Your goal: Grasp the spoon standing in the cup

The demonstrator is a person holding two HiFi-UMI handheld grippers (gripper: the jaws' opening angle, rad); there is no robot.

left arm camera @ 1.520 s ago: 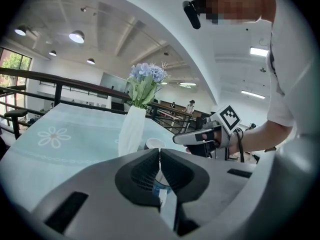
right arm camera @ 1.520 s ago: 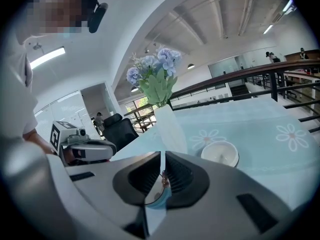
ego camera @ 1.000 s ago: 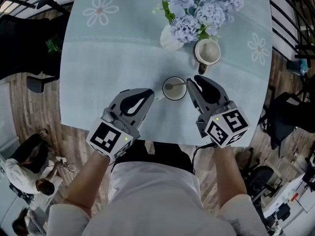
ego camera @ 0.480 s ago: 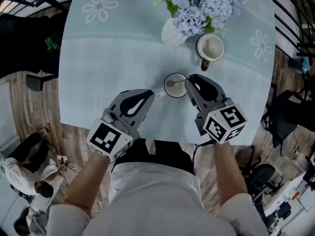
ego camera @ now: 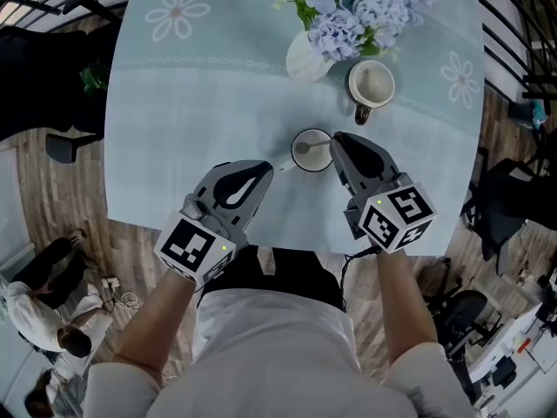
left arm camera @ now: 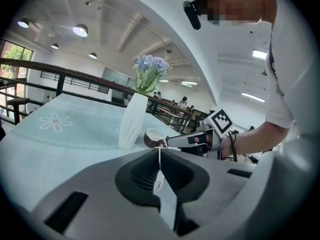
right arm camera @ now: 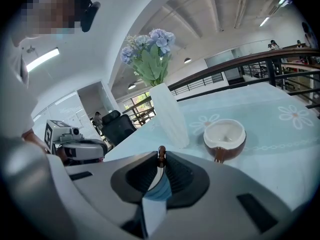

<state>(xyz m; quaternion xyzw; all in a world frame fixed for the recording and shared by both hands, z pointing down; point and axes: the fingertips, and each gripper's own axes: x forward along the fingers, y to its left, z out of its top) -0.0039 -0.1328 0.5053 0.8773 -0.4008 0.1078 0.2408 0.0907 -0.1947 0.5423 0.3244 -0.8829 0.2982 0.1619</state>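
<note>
A white cup [ego camera: 306,160] stands on the pale blue tablecloth, and a spoon [ego camera: 306,150] rests in it with its handle pointing right. My right gripper [ego camera: 334,140] is at the cup's right rim, shut on the spoon handle. The handle's brown end [right arm camera: 161,152] pokes up between its jaws. My left gripper [ego camera: 271,167] is at the cup's lower left. It is shut, with a thin white sliver [left arm camera: 160,156] pinched between the jaws, which looks like the cup's handle [ego camera: 283,165]. In the left gripper view the jaws hide the cup's body.
A brown-and-white cup [ego camera: 372,86] [right arm camera: 224,137] stands behind the white one. Next to it is a white vase [ego camera: 305,63] [right arm camera: 170,116] of blue flowers [ego camera: 357,11]. The table's near edge [ego camera: 278,244] lies just under the grippers. A railing runs past the far side.
The picture has shifted slightly downward since a second ago. The grippers and the cup keep the same places relative to one another.
</note>
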